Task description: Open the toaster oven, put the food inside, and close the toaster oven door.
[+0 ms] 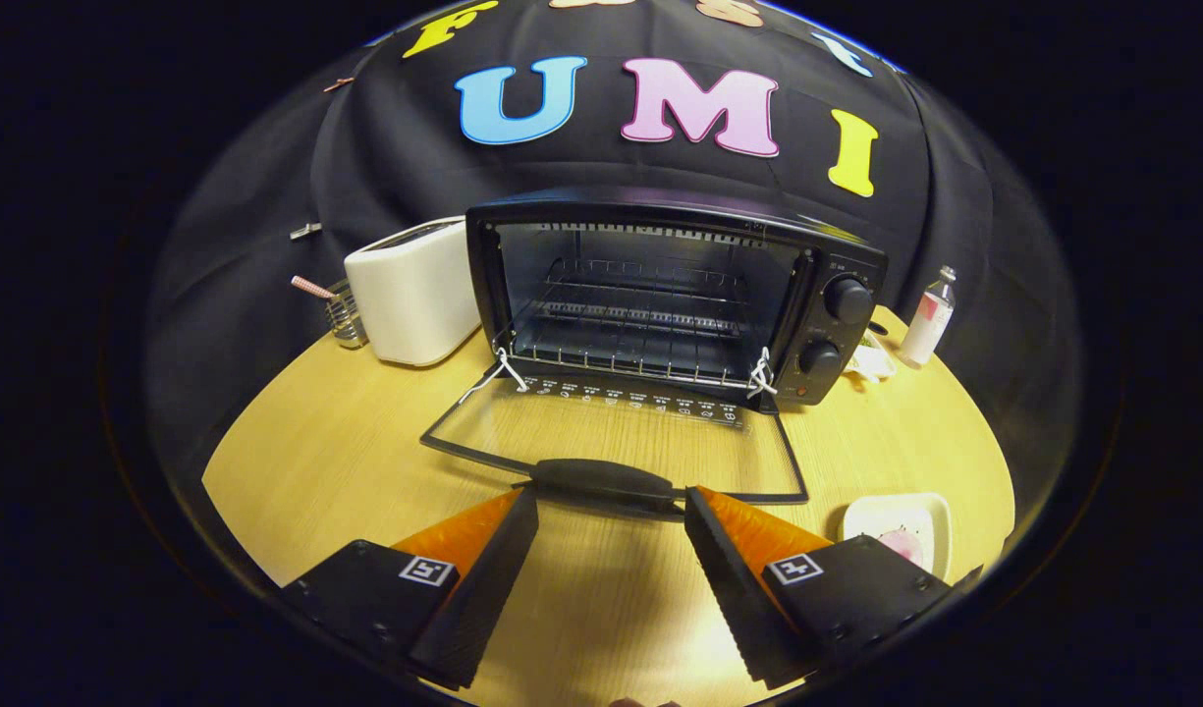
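Observation:
A black toaster oven stands on the round wooden table with its glass door folded down flat toward me. The wire rack inside is bare. The door's black handle lies just ahead of my fingertips. My gripper is open, its two fingers spread wide just short of the handle and holding nothing. A small white plate with a pink piece of food sits beside the right finger.
A white toaster stands left of the oven, with a small wire holder and a striped straw beside it. Right of the oven are a clear bottle and a white object behind the oven's corner.

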{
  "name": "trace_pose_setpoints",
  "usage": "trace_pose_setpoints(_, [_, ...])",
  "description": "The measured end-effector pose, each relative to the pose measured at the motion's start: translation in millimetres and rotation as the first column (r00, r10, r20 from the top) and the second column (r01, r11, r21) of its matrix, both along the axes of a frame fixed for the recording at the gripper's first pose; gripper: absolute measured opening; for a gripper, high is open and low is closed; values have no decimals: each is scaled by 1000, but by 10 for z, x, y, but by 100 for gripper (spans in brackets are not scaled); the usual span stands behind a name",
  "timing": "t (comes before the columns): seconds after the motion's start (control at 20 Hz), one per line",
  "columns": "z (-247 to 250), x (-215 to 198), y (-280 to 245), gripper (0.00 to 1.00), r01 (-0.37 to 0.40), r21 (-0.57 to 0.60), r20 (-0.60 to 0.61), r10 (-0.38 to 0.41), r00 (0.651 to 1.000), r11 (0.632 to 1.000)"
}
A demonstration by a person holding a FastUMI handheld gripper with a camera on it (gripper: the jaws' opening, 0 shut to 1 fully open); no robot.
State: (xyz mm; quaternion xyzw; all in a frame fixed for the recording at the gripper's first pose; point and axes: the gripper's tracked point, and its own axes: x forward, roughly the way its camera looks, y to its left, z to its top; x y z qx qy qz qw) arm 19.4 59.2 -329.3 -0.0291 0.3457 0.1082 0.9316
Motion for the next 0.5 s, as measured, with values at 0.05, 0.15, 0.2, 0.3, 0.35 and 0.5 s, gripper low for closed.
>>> trace_pose_setpoints(0.05, [51, -1, -49, 100, -10, 1, 9, 10, 1000, 1000])
trace_pose_setpoints(0.15, [175, -41, -184, 99, -18, 32, 12, 17, 1000, 999])
trace_pose_setpoints(0.2, [251, -49, -279, 99, -15, 47, 14, 14, 1000, 999])
trace_pose_setpoints(0.3, [398, -36, -534, 99, -6, 65, 22, 5, 1000, 998])
trace_pose_setpoints(0.35, [448, -29, -688, 99, 1, 69, 23, -2, 1000, 998])
trace_pose_setpoints(0.5, [553, 5, -1218, 99, 38, 77, 13, -39, 999, 996])
